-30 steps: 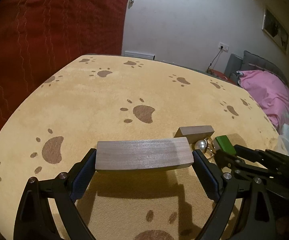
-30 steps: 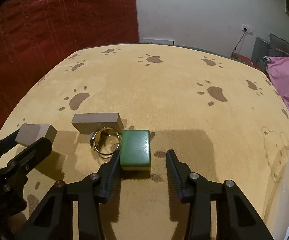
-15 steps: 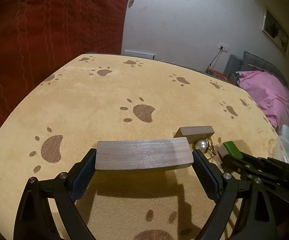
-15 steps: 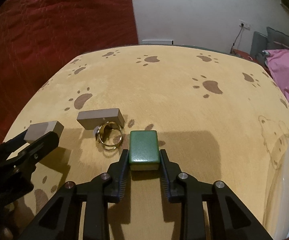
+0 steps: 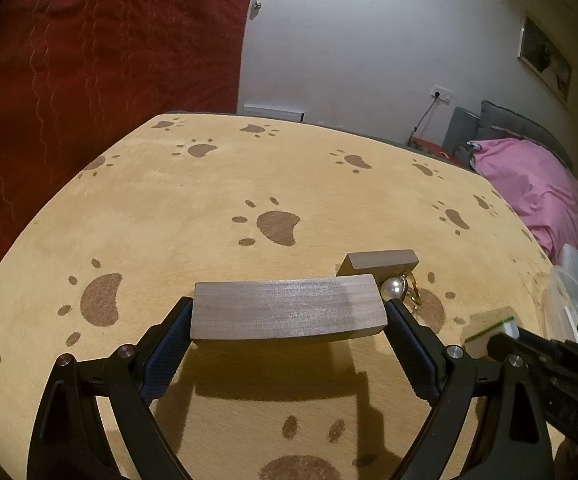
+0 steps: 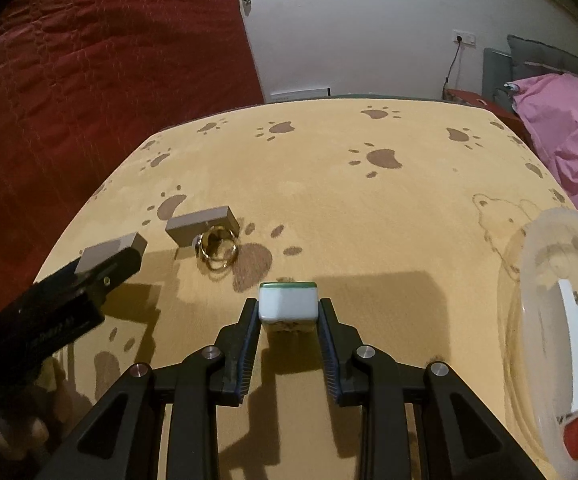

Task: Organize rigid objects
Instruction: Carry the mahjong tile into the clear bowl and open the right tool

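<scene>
My left gripper is shut on a long wooden block and holds it above the paw-print tablecloth. My right gripper is shut on a green-backed white mahjong tile, lifted off the cloth and tipped so its white side faces the camera. The tile also shows in the left wrist view. A second wooden block lies on the cloth with a gold pearl ring against it. The left gripper's block shows in the right wrist view.
A clear plastic bowl with white and coloured pieces in it stands at the right edge of the table. A red quilt lies behind on the left and a pink blanket on the right.
My right gripper closed on the green tile, lifted it off the cloth and swung it right toward the bowl, tipping it over. The left gripper stayed still with its block.
</scene>
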